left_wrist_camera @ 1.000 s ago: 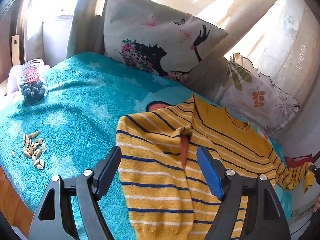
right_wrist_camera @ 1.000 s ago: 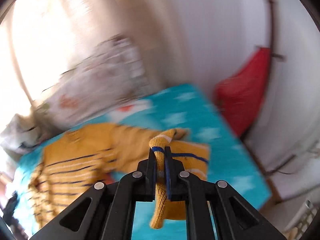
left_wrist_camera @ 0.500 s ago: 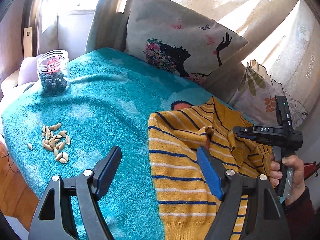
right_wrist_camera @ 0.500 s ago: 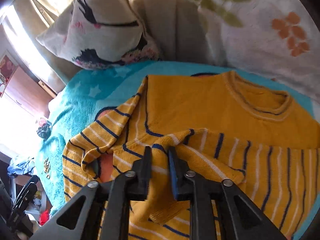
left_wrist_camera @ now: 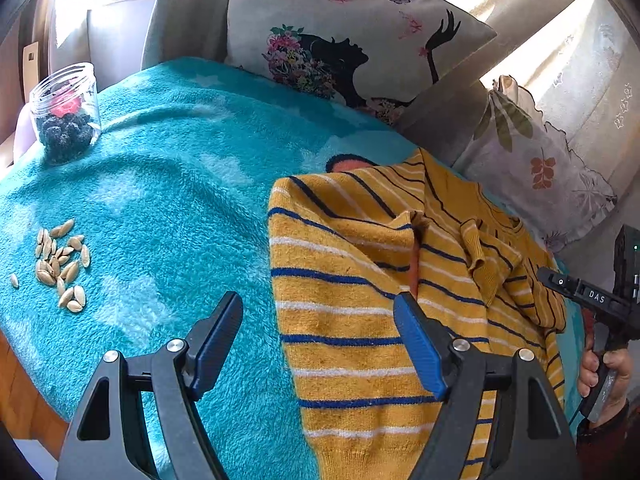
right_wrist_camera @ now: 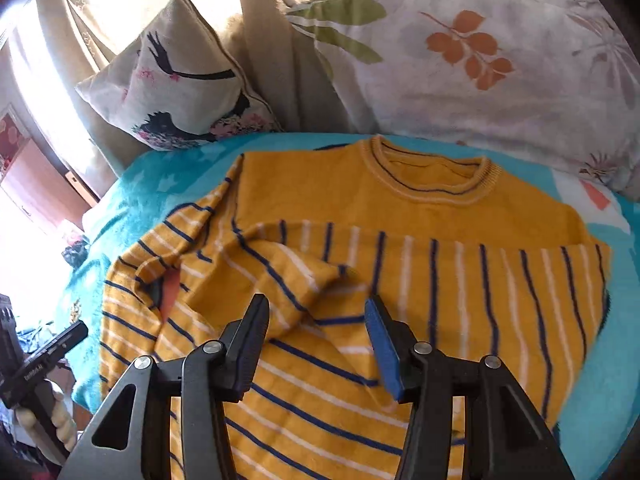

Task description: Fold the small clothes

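Yellow striped sweater lies on the teal blanket of the bed, both sleeves folded across the body; it fills centre frame in the right wrist view, lower right in the left. Left claw jaws apart, holding nothing, over the sweater's left edge; right claw jaws apart, empty, above the folded sleeve. Glass jar upper left, scattered seeds at left edge.

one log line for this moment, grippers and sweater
left gripper: open, empty | right gripper: open, empty | sweater: on blanket, both sleeves folded in | next: probably fold bottom up
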`<state>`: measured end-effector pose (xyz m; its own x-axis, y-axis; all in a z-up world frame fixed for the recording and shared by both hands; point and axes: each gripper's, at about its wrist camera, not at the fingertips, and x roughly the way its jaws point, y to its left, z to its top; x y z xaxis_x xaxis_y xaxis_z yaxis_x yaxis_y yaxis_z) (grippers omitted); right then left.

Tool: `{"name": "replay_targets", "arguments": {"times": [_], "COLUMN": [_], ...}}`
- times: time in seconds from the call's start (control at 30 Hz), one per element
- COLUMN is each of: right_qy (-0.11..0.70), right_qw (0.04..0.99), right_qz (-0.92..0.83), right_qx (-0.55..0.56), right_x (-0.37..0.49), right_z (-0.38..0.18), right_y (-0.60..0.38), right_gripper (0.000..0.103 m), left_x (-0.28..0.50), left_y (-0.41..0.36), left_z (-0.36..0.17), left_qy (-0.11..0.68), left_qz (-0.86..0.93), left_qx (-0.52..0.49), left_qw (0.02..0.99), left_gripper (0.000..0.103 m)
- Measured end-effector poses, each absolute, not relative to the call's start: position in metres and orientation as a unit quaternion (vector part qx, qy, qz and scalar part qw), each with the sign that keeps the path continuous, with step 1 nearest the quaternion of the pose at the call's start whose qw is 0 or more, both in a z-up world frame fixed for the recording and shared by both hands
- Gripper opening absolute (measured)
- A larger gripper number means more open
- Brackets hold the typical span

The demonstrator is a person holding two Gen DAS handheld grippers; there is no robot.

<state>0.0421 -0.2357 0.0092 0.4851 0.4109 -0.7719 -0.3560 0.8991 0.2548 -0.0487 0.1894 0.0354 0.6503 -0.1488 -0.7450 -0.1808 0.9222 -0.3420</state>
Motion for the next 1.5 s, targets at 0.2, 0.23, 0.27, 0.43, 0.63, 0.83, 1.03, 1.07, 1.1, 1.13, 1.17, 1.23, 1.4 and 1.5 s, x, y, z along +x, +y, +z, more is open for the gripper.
{"name": "replay_targets", "arguments": {"times": [0.2,0.23,0.27,0.43,0.63,0.83,1.03,1.07,1.1,1.13,1.17,1.23,1.4,1.5], "right_qy": [0.438,0.437,0.439,0.466,0.441,0.480,0.487,0.481,0.481,0.480,0.472,0.449,0.411,0.397], "right_qw": [0.862,0.858,0.853,0.831,0.802,0.748,0.763,0.764,0.758,0.756,0.761,0.775,0.805,0.832], "right_qz": [0.256,0.268,0.282,0.297,0.399,0.458,0.419,0.423,0.434,0.440,0.442,0.441,0.427,0.388], "right_qx": [-0.010,-0.024,-0.032,-0.064,-0.056,-0.012,-0.073,-0.075,-0.071,-0.063,-0.056,-0.056,-0.024,0.012], "right_x": [0.027,0.025,0.023,0.027,-0.003,-0.041,-0.074,-0.076,-0.078,-0.079,-0.080,-0.079,-0.060,-0.033], "right_z": [0.005,0.004,0.002,-0.029,-0.011,-0.016,-0.037,-0.034,-0.031,-0.026,-0.019,-0.001,0.047,0.070], "right_y": [-0.220,-0.206,-0.193,-0.131,-0.097,-0.076,-0.044,-0.042,-0.040,-0.040,-0.043,-0.052,-0.101,-0.156], "right_gripper": [0.054,0.054,0.054,0.010,0.016,0.047,0.040,0.029,0.010,0.010,0.010,0.010,0.010,0.010], "left_x": [-0.046,-0.047,-0.048,-0.057,-0.065,-0.069,-0.075,-0.077,-0.078,-0.079,-0.080,-0.080,-0.073,-0.065], "left_y": [0.179,0.180,0.181,0.196,0.218,0.239,0.236,0.235,0.234,0.233,0.232,0.231,0.214,0.198], "left_z": [0.036,0.037,0.038,0.041,0.045,0.041,0.045,0.047,0.050,0.052,0.055,0.059,0.070,0.074], "left_qy": [0.421,0.421,0.420,0.414,0.404,0.402,0.398,0.396,0.394,0.392,0.389,0.384,0.382,0.383], "left_qz": [0.003,0.004,0.007,0.034,0.061,0.073,0.062,0.060,0.060,0.060,0.059,0.060,0.046,0.030], "left_qx": [-0.189,-0.190,-0.193,-0.202,-0.212,-0.243,-0.245,-0.243,-0.240,-0.239,-0.239,-0.236,-0.220,-0.203], "left_qw": [0.887,0.887,0.887,0.887,0.888,0.880,0.882,0.883,0.885,0.886,0.888,0.891,0.896,0.901], "left_gripper": [0.077,0.077,0.077,0.077,0.077,0.077,0.077,0.077,0.077,0.077,0.077,0.077,0.077,0.077]}}
